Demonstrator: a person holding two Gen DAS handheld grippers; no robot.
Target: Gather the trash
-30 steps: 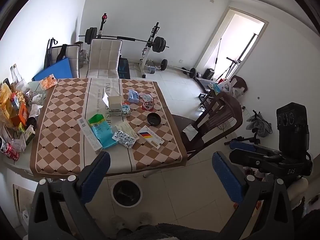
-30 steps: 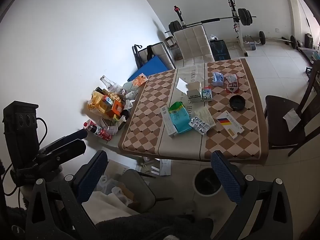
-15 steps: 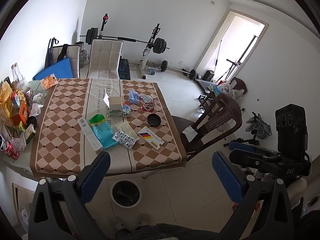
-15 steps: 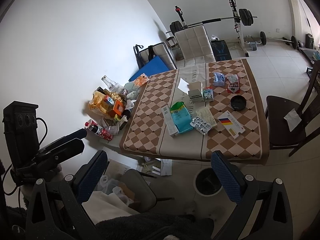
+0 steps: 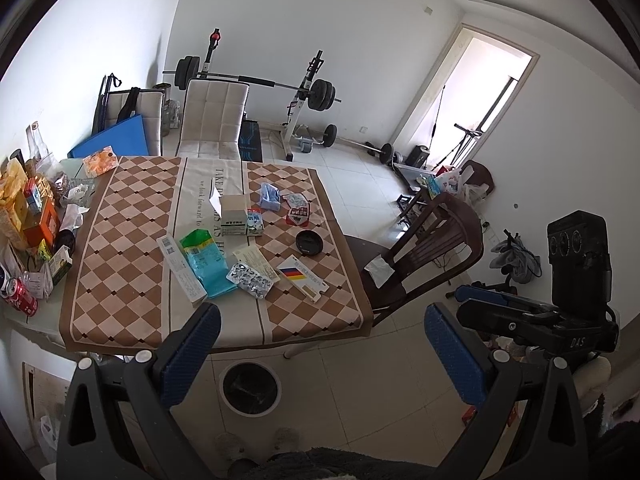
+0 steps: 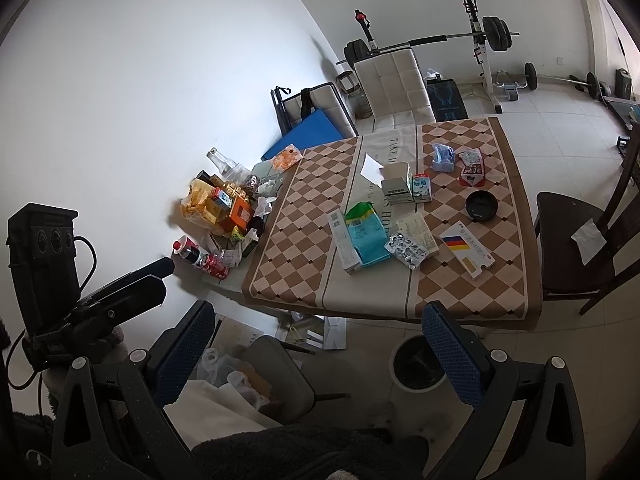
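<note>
Trash lies on a table with a brown checkered cloth: a long white box, a teal packet, a blister pack, a flag-printed box, a black ashtray, a small carton. A round bin stands on the floor before the table. My left gripper is open and empty, held high in front of the table. My right gripper is open and empty too.
Snack bags, cans and bottles crowd the table's left edge. A dark wooden chair stands to the right, a grey chair at the near left. A weight bench stands behind the table. The other gripper shows at each view's edge.
Both views have drifted slightly back and upward from the table. Nothing on the table has moved and both grippers stay open.
</note>
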